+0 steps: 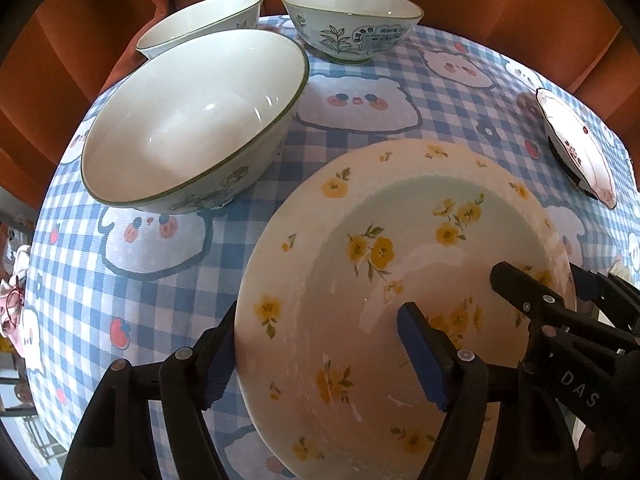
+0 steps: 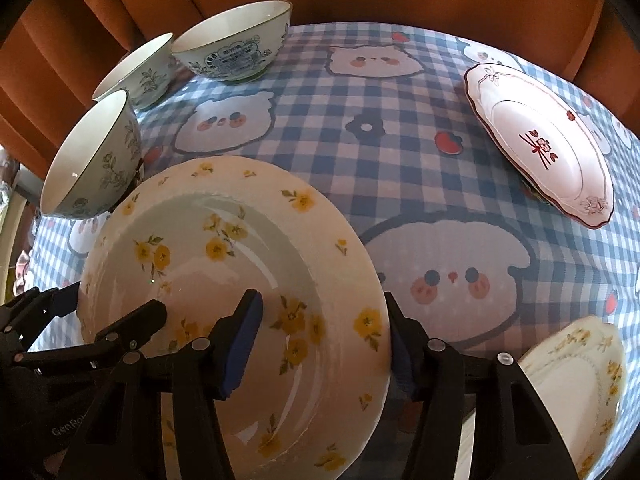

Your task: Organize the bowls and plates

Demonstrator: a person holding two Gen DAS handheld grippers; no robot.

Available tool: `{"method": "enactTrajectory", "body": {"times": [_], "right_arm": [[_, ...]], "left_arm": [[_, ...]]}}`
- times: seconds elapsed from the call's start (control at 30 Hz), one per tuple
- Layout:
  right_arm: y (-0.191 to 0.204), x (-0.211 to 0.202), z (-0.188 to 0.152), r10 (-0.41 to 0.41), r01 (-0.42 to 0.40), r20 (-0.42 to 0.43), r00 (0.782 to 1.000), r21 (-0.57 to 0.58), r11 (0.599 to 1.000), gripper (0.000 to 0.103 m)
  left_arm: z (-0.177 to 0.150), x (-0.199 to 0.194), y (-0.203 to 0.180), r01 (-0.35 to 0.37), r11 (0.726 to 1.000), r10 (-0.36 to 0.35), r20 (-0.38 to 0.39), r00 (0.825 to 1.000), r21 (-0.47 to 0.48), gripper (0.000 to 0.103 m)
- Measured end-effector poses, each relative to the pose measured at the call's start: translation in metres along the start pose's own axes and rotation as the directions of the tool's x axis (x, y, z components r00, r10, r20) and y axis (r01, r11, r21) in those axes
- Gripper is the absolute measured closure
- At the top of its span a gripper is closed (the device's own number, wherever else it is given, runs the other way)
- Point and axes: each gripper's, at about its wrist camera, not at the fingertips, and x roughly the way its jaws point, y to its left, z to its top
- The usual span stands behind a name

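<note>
**Both claws straddle the yellow-flowered plate's rim from opposite sides**

Furthest left stand three green-rimmed bowls (image 1: 192,120), clustered at the far left of the checked surface (image 1: 360,92). Next comes the yellow-flowered plate (image 1: 380,272), near the front edge. The left claw (image 1: 320,352) straddles its left rim, one finger outside and one over the well; the pads stand apart and do not visibly press, so I read it as open around the rim. The right claw (image 2: 324,344) does the same on the plate's right rim, also open, not clamped. The plate thus lies directly between the two claws, each equally near. To the right, well apart, sits a red-trimmed plate (image 2: 540,140); another flowered plate (image 2: 572,380) lies near the front right corner. A lift would likely need both to close first.
</note>
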Motion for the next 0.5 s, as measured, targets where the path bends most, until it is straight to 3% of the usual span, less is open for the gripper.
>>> {"method": "enactTrajectory", "body": {"times": [0.5], "right_arm": [[0.006, -0.012, -0.012, -0.043, 0.045, -0.042, 0.998, 0.055, 0.997, 0.04]], "left_arm": [[-0.011, -0.013, 0.004, 0.008, 1.0, -0.008, -0.006, 1.0, 0.014, 0.029]]}}
